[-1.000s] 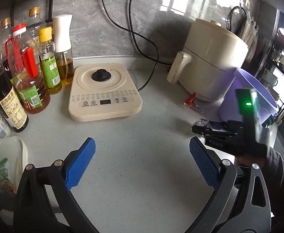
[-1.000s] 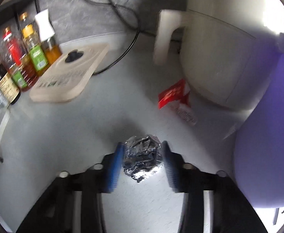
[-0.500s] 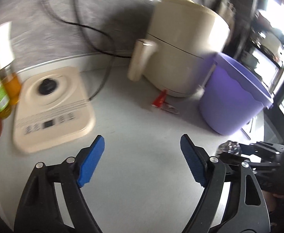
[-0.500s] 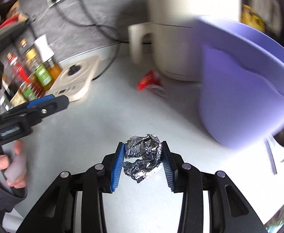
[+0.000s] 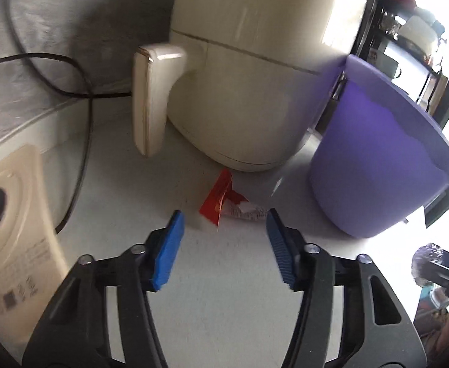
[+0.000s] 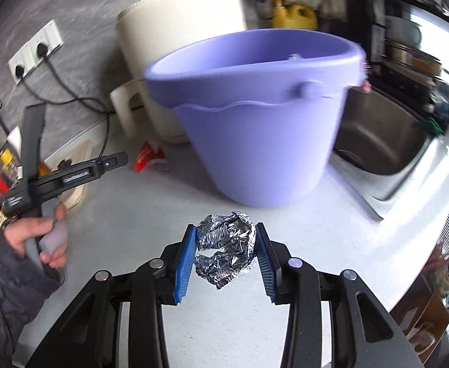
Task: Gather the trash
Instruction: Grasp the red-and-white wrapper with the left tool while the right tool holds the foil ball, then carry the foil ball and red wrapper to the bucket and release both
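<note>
Item 1, nearest: right gripper [image 6: 223, 257], blue pads [image 6: 183, 265] pinching a crumpled foil ball [image 6: 226, 250] from both sides. The ball is carried clear of the white countertop [image 6: 150, 230], on the near side of the bucket and below its rim. Pose: level, aimed at the bucket wall, not over the opening.

Item 2: left gripper [image 5: 222, 242], fingers spread wide with nothing between them, held low over the countertop by the person's left hand [image 6: 38, 237]. Pose: pointed forward and slightly down at the wrapper, which lies just beyond the fingertips, roughly centred in the gap.

Item 3: red-and-white wrapper [image 5: 227, 204], torn and flat on the countertop, just in front of the air fryer's base and left of the bucket.

Item 4: purple bucket [image 6: 255, 141], upright, the likely trash receptacle; contents cannot be told.

Item 5, far: cream air fryer [image 5: 239, 70], handle projecting towards the camera; black power cord [image 5: 84, 128] trailing left of it; induction cooker [image 5: 12, 220] at the near left; steel sink [image 6: 384, 141] to the right of the bucket.

Risks, as judged:
- Foil is held by light friction only; a loosened squeeze before reaching the rim would drop it on the countertop.
- Approaching at this height, the right gripper could knock the bucket wall and shift the bucket.
- The flat wrapper may slide from under closing pads, or towards the air fryer base.
</note>
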`<state>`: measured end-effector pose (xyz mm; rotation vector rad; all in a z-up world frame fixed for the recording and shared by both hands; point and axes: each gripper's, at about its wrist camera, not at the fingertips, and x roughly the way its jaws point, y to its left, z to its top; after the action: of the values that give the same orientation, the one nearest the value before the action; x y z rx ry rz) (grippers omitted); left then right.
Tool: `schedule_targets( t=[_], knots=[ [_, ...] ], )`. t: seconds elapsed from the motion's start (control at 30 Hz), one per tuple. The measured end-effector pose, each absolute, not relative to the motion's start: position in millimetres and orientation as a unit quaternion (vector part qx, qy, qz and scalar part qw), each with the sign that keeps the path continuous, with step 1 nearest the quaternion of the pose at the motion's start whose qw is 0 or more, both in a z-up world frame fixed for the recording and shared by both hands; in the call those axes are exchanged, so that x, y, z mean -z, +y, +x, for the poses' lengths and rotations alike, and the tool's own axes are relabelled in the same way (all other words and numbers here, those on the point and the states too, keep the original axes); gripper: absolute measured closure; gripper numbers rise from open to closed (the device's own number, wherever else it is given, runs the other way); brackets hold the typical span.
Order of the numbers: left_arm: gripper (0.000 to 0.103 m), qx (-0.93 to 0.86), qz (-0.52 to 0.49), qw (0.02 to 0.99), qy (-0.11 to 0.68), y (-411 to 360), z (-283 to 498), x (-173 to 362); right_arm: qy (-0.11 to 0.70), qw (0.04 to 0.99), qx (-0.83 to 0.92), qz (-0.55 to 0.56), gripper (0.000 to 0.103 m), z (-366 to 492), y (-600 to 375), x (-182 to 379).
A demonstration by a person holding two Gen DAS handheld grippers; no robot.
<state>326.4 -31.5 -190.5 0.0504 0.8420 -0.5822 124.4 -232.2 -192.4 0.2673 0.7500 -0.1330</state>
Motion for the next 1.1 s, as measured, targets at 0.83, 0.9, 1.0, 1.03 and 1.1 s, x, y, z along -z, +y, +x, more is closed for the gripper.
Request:
schedule_targets(
  t=[0.83,0.9,1.0,1.03,1.1],
  knots=[
    [0.092,0.178,-0.011,0.899,0.400,10,234,153,0.349,0.932,-0.043,0.087,0.065,121,-236,157],
    [0.092,0.164,-0.015,0.905,0.392,16,228,141,0.346,0.933,-0.069,0.070,0.065,127,-225,149],
    [0.092,0.148,-0.015,0.914,0.377,19,216,120,0.331,0.937,-0.102,0.056,0.065,128,-211,134],
    [0.092,0.144,-0.016,0.917,0.372,26,213,112,0.323,0.938,-0.113,0.047,0.065,130,-207,126],
    [0.092,0.134,-0.018,0.924,0.359,33,206,97,0.308,0.941,-0.132,0.040,0.065,132,-203,112]
  ],
)
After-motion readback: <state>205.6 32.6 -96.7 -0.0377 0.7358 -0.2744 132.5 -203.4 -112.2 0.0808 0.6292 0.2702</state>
